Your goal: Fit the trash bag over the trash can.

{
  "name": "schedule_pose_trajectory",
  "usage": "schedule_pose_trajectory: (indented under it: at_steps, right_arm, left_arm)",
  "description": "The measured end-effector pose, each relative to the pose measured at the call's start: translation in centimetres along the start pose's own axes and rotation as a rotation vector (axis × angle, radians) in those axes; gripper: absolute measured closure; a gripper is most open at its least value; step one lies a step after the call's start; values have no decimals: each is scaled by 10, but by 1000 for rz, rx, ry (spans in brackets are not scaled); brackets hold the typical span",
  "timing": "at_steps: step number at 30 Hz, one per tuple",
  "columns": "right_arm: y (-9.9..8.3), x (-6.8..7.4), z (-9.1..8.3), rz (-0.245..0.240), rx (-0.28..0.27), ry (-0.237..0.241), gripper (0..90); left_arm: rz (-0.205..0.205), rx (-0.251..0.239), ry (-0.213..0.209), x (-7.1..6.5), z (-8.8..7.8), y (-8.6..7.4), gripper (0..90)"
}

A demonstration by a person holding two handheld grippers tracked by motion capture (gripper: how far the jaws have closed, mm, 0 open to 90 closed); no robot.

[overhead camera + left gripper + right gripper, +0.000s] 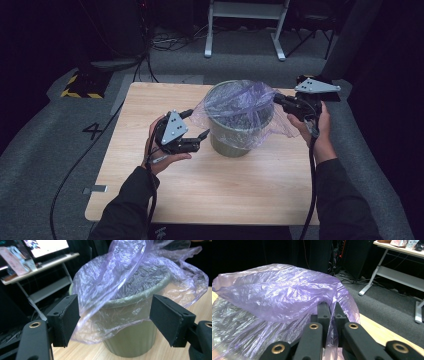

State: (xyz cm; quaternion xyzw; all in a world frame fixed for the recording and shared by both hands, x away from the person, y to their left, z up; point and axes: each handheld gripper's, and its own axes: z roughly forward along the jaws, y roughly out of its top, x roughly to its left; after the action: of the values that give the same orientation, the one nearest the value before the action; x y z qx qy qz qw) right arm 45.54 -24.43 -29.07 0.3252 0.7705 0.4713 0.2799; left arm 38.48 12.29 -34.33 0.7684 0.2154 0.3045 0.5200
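A green ribbed bin (232, 142) stands on the wooden table (200, 190), lined with a thin purple plastic bag (240, 97) that drapes over its rim. My left gripper (197, 123) is open just left of the bin, nothing pressed between its pads. In the left gripper view the bin (132, 342) and the hanging bag (112, 272) lie ahead of the wide-spread jaws. My right gripper (276, 98) sits at the bin's right rim, shut on the bag's edge. In the right gripper view the bag (274, 292) is pinched between the closed fingertips (323, 308).
A white-legged desk frame (245, 25) stands on the grey carpet beyond the table. A yellow-and-black striped block (80, 87) and loose cables lie at the back left. A desk with a lit monitor (47, 246) shows behind the bin.
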Motion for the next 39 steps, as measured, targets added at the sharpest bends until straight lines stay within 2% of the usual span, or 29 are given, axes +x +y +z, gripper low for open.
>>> schedule_pose_trajectory:
  at_steps: [1, 3, 5, 6, 7, 9, 11, 13, 14, 15, 16, 17, 18, 19, 20, 23, 25, 27, 29, 31, 32, 33, 34, 35, 36, 37, 38, 39]
  right_arm:
    - [1, 1, 0, -5, 3, 3, 893]
    - [2, 2, -1, -15, 5, 9, 892]
    - [4, 2, -1, -22, 11, 12, 892]
    - [4, 1, -2, -25, 14, 16, 892]
    - [5, 0, -1, -26, 17, 18, 890]
    - [5, -2, -1, -29, 24, 22, 887]
    - [5, -5, 1, -33, 37, 36, 873]
    - [5, -8, 3, -32, 44, 45, 870]
    - [4, -9, 4, -26, 49, 54, 870]
    - [3, -10, 5, -26, 57, 48, 870]
    - [3, -12, 6, -22, 57, 47, 871]
    - [3, -12, 6, -14, 56, 47, 871]
    - [2, -13, 6, -13, 54, 46, 871]
    - [2, -14, 6, -13, 54, 43, 871]
    - [3, -14, 5, -13, 52, 43, 872]
    - [4, -15, 4, 1, 54, 36, 875]
    - [6, -15, 3, 5, 50, 39, 876]
    - [8, -15, 2, 3, 49, 33, 877]
    - [9, -15, 1, 13, 53, 35, 877]
    - [10, -14, 1, 9, 49, 36, 876]
    - [11, -14, 1, 13, 49, 40, 876]
    - [11, -13, 2, 10, 49, 45, 876]
    - [12, -13, 2, 5, 51, 49, 876]
    - [12, -12, 2, 3, 52, 49, 876]
    - [12, -12, 2, 0, 51, 53, 876]
    - [12, -13, 3, -1, 54, 55, 876]
    - [11, -13, 3, 0, 57, 57, 876]
    - [11, -14, 4, 2, 58, 59, 876]
  left_arm:
    - [12, 8, 8, 1, 3, 3, 227]
    - [35, 46, -8, 4, 11, 9, 273]
    - [80, 78, 18, 8, 19, 15, 345]
    - [85, 91, 15, 11, 23, 18, 393]
    - [80, 103, 20, 14, 27, 20, 445]
    - [84, 121, 2, 19, 34, 24, 557]
    - [96, 122, -7, 25, 40, 27, 710]
    - [88, 127, -25, 30, 47, 27, 802]
    - [90, 133, -21, 32, 50, 26, 837]
    - [73, 130, -31, 35, 52, 25, 847]
    - [45, 110, -52, 38, 52, 24, 816]
    - [11, 85, -75, 40, 51, 22, 729]
    - [-17, 71, -98, 42, 50, 21, 605]
    - [-24, 67, -132, 42, 48, 20, 523]
    - [-13, 60, -145, 40, 46, 19, 466]
    - [28, 75, -146, 32, 42, 18, 286]
    - [49, 74, -153, 29, 39, 17, 250]
    - [52, 63, -181, 25, 36, 17, 222]
    - [76, 77, -183, 22, 35, 16, 221]
    - [90, 102, -143, 21, 38, 16, 234]
    - [97, 111, -130, 22, 39, 15, 269]
    - [92, 116, -111, 23, 41, 15, 327]
    - [85, 130, -72, 25, 43, 16, 388]
    - [75, 135, -62, 28, 44, 16, 448]
    - [64, 119, -92, 32, 44, 16, 551]
    - [49, 97, -90, 35, 44, 16, 632]
    - [36, 98, -77, 39, 44, 16, 708]
    - [23, 91, -87, 42, 45, 17, 766]
